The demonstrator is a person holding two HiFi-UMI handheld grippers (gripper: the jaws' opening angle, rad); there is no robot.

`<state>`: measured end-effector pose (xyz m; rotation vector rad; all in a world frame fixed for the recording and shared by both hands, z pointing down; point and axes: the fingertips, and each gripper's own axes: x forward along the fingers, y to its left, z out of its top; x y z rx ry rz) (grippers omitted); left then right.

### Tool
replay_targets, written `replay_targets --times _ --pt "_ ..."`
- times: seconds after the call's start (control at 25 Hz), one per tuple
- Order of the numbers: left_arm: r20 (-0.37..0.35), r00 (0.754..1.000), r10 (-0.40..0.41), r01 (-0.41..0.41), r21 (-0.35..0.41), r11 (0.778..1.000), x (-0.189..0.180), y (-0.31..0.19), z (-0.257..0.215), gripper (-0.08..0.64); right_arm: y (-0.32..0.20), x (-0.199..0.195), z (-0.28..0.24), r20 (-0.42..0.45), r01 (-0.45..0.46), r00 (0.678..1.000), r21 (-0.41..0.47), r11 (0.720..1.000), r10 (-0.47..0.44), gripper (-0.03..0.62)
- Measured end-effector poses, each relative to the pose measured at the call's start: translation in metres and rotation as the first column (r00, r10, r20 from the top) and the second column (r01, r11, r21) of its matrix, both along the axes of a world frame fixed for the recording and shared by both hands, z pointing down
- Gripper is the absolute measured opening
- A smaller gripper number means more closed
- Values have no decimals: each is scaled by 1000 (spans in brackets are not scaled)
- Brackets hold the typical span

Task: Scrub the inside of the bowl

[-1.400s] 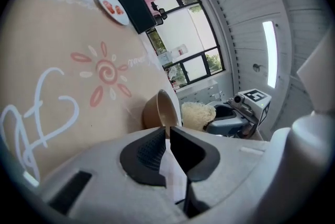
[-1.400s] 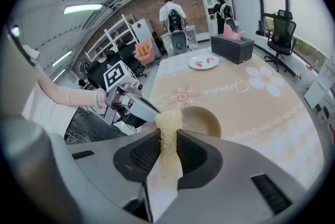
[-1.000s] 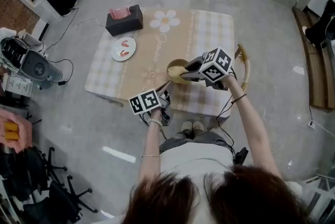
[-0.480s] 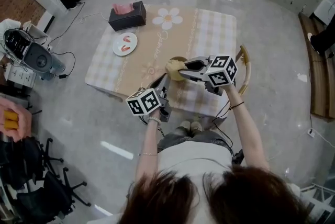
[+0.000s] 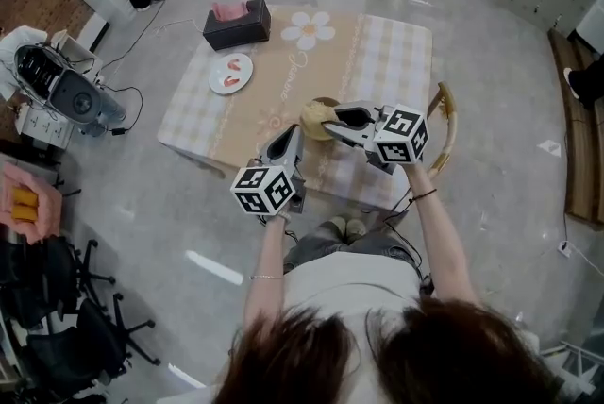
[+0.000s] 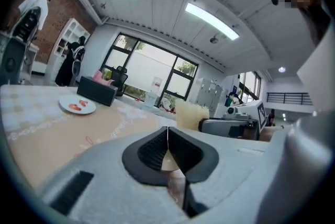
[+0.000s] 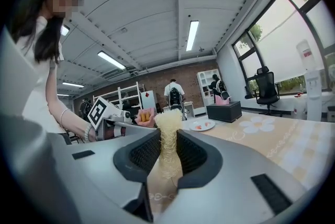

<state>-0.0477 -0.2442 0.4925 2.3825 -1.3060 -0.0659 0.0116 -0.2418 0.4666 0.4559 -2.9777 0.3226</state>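
Observation:
A brown bowl (image 5: 327, 101) stands near the front edge of the checked table (image 5: 377, 53). My right gripper (image 5: 327, 121) is shut on a pale yellow fibre scrubber (image 5: 312, 118) (image 7: 168, 136), which covers most of the bowl in the head view. I cannot tell whether the scrubber touches the bowl. My left gripper (image 5: 293, 134) points at the table's near edge, left of the bowl, with its jaws meeting at the tips and nothing visibly between them (image 6: 167, 131). In the left gripper view the scrubber (image 6: 190, 114) and the right gripper (image 6: 230, 126) show just beyond its jaws.
A white plate (image 5: 231, 73) with red pieces and a black tissue box (image 5: 237, 23) sit at the table's far left. A wooden chair back (image 5: 444, 124) stands at the table's right. Equipment, cables and office chairs ring the floor.
My left gripper has risen and swung forward, so its jaws now reach over the table's near edge. The right gripper with the scrubber stays by the bowl.

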Motion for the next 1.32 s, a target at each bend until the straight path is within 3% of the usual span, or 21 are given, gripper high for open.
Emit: replay_targets --times 0.2,0.36,1.32 --pt "61 998 -10 7 59 998 2 1 -3 15 0 3 -4 72 -32 997 8 999 31 84" --pt "67 998 -18 13 76 997 2 1 -4 15 -1 7 -8 122 -56 991 6 998 54 84" --pt "93 994 -53 44 99 994 7 0 -13 11 0 13 -16 175 -47 984 25 999 42 84"
